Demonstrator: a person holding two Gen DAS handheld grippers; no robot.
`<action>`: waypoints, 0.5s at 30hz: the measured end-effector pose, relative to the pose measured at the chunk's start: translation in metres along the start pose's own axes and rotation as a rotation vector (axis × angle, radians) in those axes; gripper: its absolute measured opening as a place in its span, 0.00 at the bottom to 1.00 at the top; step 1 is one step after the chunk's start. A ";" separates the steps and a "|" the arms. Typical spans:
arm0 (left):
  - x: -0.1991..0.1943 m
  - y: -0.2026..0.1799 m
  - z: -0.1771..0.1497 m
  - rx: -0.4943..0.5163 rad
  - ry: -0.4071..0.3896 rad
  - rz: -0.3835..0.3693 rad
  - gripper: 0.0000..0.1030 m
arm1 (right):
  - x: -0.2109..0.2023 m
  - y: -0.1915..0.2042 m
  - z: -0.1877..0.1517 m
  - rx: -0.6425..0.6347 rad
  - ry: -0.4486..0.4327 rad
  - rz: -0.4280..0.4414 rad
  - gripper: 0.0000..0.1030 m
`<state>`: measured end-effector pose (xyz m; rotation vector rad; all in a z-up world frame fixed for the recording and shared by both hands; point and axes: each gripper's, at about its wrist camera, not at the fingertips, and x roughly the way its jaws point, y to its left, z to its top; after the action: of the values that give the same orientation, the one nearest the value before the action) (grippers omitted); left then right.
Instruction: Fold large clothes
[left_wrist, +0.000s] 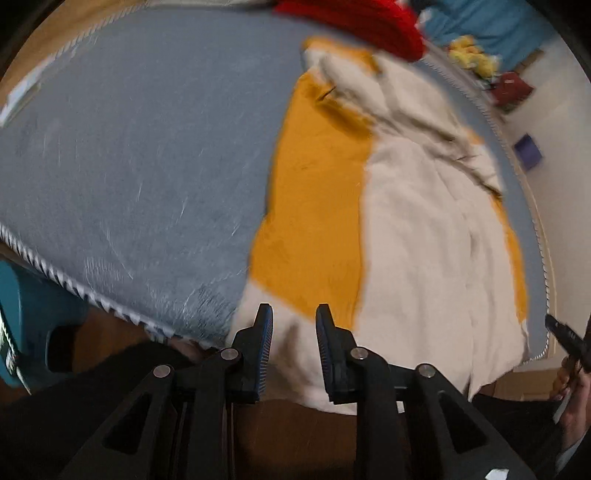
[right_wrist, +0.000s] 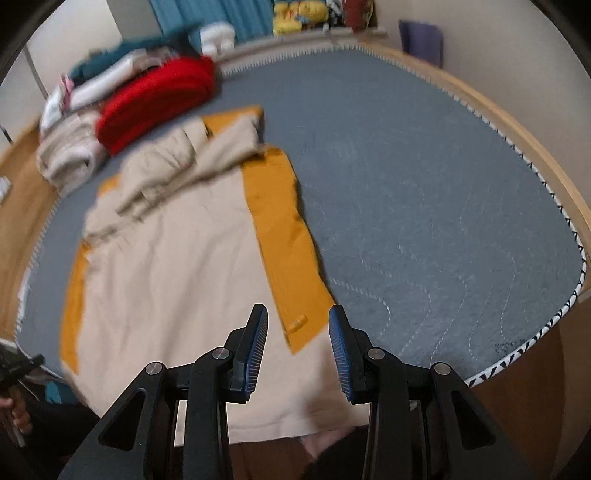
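Observation:
A large cream and mustard-orange garment (left_wrist: 417, 221) lies spread flat on a grey quilted mat (left_wrist: 129, 147), its hem hanging over the near edge. It also shows in the right wrist view (right_wrist: 173, 258) on the mat (right_wrist: 424, 203). My left gripper (left_wrist: 294, 314) is open and empty, just above the hem near the garment's left orange panel. My right gripper (right_wrist: 297, 314) is open and empty, above the hem by the right orange panel (right_wrist: 284, 221). The collar end is rumpled at the far side.
A pile of folded clothes with a red one (right_wrist: 155, 99) on top sits at the mat's far corner, also in the left wrist view (left_wrist: 354, 26). Yellow toys (right_wrist: 299, 14) and a purple box (left_wrist: 528, 151) lie beyond. A wooden floor (right_wrist: 22, 184) surrounds the mat.

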<state>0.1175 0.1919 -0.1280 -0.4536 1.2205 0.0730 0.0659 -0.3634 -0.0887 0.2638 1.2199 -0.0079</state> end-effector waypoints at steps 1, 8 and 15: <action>0.005 0.006 0.001 -0.024 0.026 -0.003 0.22 | 0.011 0.001 -0.001 -0.004 0.035 -0.010 0.35; 0.027 0.021 0.000 -0.082 0.095 0.029 0.28 | 0.059 -0.010 -0.004 0.005 0.174 -0.082 0.35; 0.040 0.024 0.004 -0.062 0.093 0.044 0.31 | 0.088 -0.024 -0.012 0.042 0.268 -0.082 0.35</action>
<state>0.1283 0.2075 -0.1711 -0.4886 1.3231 0.1291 0.0819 -0.3727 -0.1785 0.2568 1.4983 -0.0711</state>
